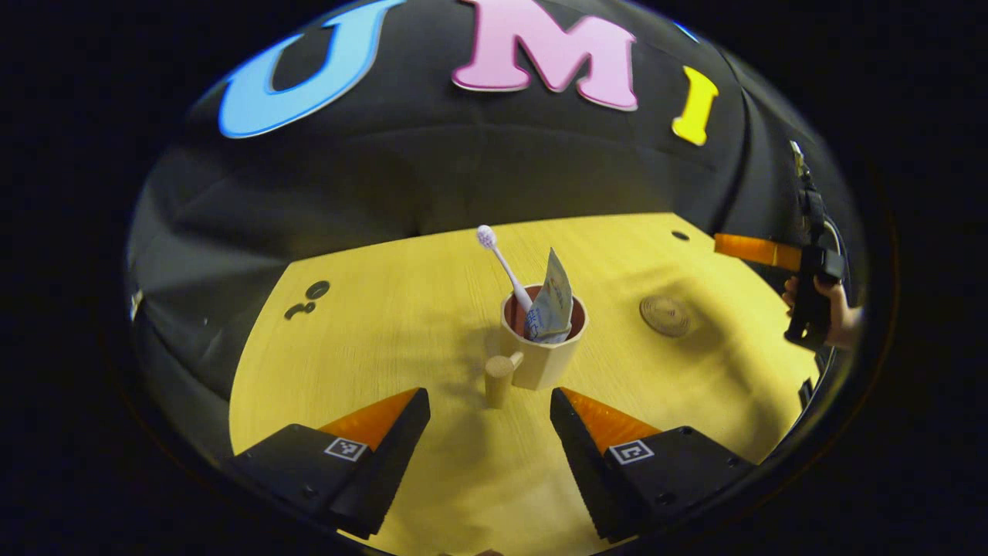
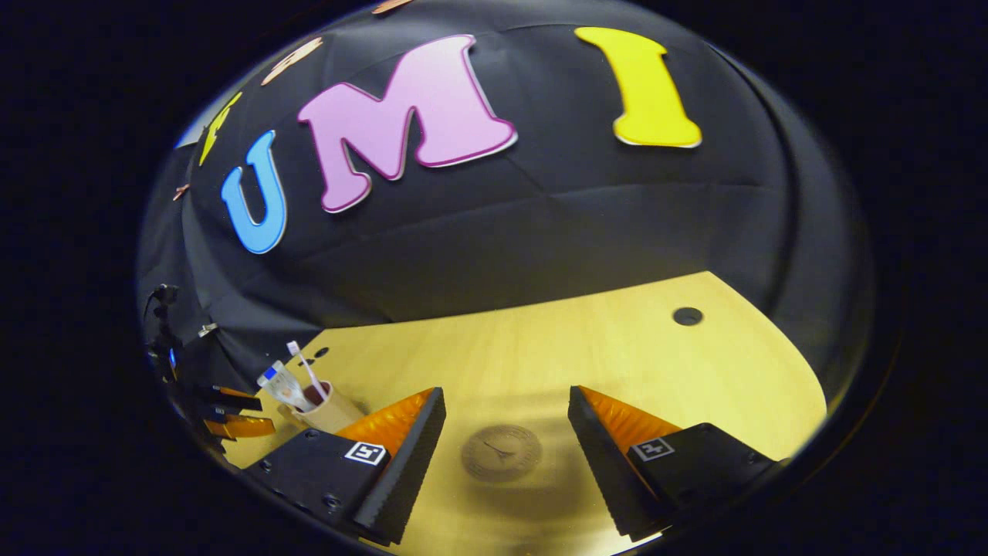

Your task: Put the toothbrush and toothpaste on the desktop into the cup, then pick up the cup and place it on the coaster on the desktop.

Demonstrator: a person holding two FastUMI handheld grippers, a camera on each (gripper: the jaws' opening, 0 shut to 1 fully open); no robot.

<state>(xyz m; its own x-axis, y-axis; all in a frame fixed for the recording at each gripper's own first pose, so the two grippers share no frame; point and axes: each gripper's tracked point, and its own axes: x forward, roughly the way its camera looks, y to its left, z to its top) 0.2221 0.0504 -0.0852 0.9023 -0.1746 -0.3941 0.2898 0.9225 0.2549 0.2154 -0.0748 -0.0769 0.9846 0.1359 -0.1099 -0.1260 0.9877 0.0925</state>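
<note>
Between the two spread fingers of the left gripper [image 1: 490, 421], at twelve o'clock and close ahead, the cup's [image 1: 544, 351] stubby handle [image 1: 500, 377] is pointing back toward the camera. That gripper is standing wide open and holding nothing; its jaws are flanking the handle without touching it. The cup is sitting upright on the desk [image 1: 370, 332], with the toothbrush [image 1: 503, 266] leaning toward eleven o'clock, bristles up, and the toothpaste [image 1: 552, 305] standing beside it, its long axis near vertical. Both are already inside, so the lift looks like the step in hand, and the left gripper is the nearer one for it.

Farther off at two o'clock the coaster [image 1: 664, 315] is lying flat, well apart from the cup; the carry will likely be running that way. Beyond it, at three o'clock, a hand [image 1: 837, 313] is holding the other gripper.

From the right gripper view, the right gripper [image 2: 505, 436] is hanging open and empty with the coaster [image 2: 502, 453] framed between its fingers, bare on top. This view is also giving the cup [image 2: 328, 409] far off at nine o'clock.
</note>
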